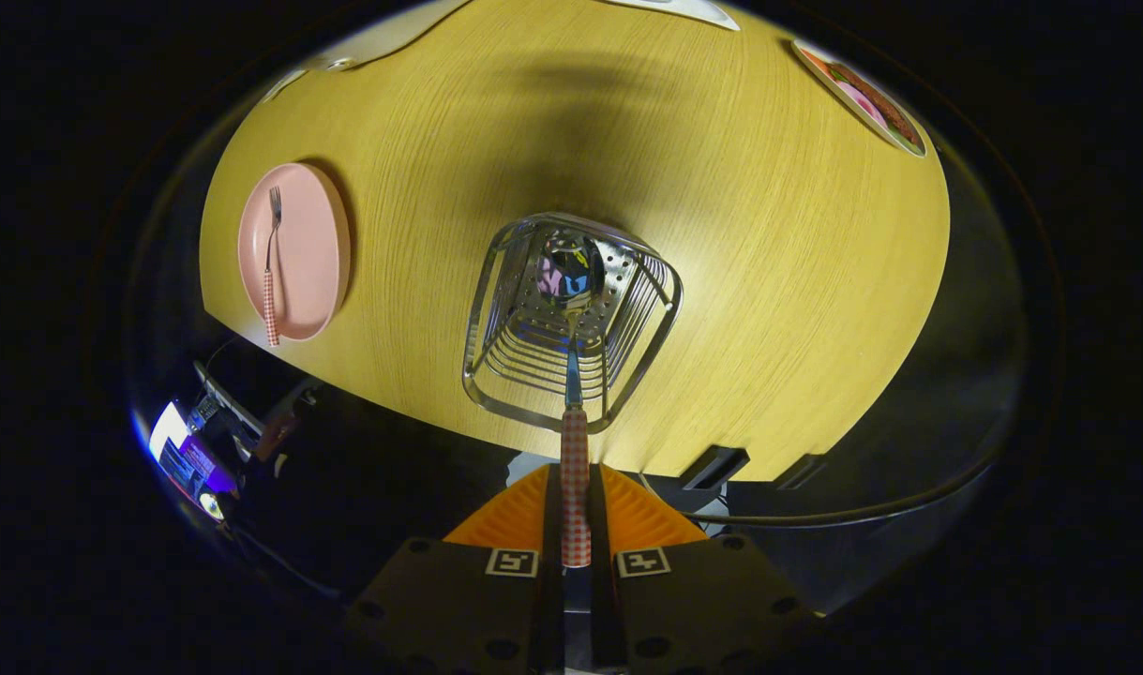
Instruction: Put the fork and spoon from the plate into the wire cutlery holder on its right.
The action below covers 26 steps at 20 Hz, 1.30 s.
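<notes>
My gripper [574, 487] looks straight down and is shut on the checked handle of the spoon [573, 375]. The spoon hangs bowl-down, its shiny bowl inside the wire cutlery holder [496, 309] directly below the fingers. The holder stands on the wooden table [768, 281]. Left of the holder lies the pink plate [310, 253], with the fork [272, 262] resting on it, tines away from the table's near edge and its checked handle sticking out over the plate's rim.
A patterned plate [866, 98] sits at the table's far right corner and a white object [684, 9] at the far edge. Below the near edge are a lit screen [182, 450], cables and dark fittings [716, 464].
</notes>
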Each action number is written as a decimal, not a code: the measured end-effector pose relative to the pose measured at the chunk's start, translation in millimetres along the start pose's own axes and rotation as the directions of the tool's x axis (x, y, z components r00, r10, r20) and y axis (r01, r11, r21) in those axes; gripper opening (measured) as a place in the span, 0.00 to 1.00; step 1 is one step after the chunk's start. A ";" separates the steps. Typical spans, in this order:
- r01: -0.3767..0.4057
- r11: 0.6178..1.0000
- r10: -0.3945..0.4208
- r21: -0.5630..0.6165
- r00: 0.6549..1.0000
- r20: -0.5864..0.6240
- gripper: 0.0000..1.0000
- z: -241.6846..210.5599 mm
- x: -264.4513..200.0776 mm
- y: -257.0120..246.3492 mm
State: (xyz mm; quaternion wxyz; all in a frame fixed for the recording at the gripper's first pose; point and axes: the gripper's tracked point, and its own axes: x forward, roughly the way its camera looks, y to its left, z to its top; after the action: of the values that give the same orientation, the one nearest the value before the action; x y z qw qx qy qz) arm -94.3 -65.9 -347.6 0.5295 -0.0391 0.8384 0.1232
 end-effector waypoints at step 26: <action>-0.269 0.948 0.318 -0.172 0.745 0.587 0.27 31.9 -88.5 206.1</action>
State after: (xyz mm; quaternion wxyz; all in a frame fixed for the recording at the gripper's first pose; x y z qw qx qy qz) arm -68.1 135.5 -247.2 0.7424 0.1145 0.6138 0.2428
